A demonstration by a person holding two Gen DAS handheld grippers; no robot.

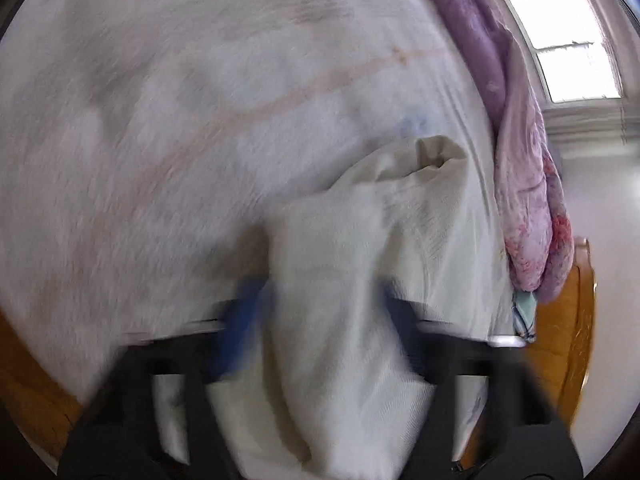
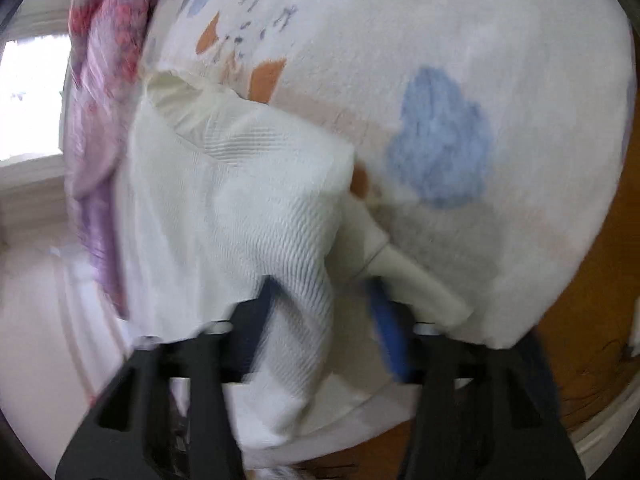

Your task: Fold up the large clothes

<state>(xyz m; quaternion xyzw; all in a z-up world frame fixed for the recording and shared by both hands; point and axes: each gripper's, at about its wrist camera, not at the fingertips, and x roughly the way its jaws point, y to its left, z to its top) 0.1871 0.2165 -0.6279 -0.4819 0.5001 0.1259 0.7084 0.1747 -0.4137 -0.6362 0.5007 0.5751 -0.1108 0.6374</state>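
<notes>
Two grippers each carry a bunch of one cream garment (image 1: 340, 264) at lower centre of their views, above a printed sheet (image 2: 460, 60). The left gripper (image 1: 320, 304) is clamped on the cloth. The right gripper (image 2: 320, 300) has cloth between its fingers; grip cannot be confirmed through blur. Judged progress: early, no finished fold visible. The fabric is ribbed, thick, crumpled, with one open cuff.

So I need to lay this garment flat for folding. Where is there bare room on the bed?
Free: the printed sheet beyond the cream garment, around the blue blotch and across the left-wrist view toward the wooden frame. Crowded: the window side, where the purple quilt is heaped against the garment.
</notes>
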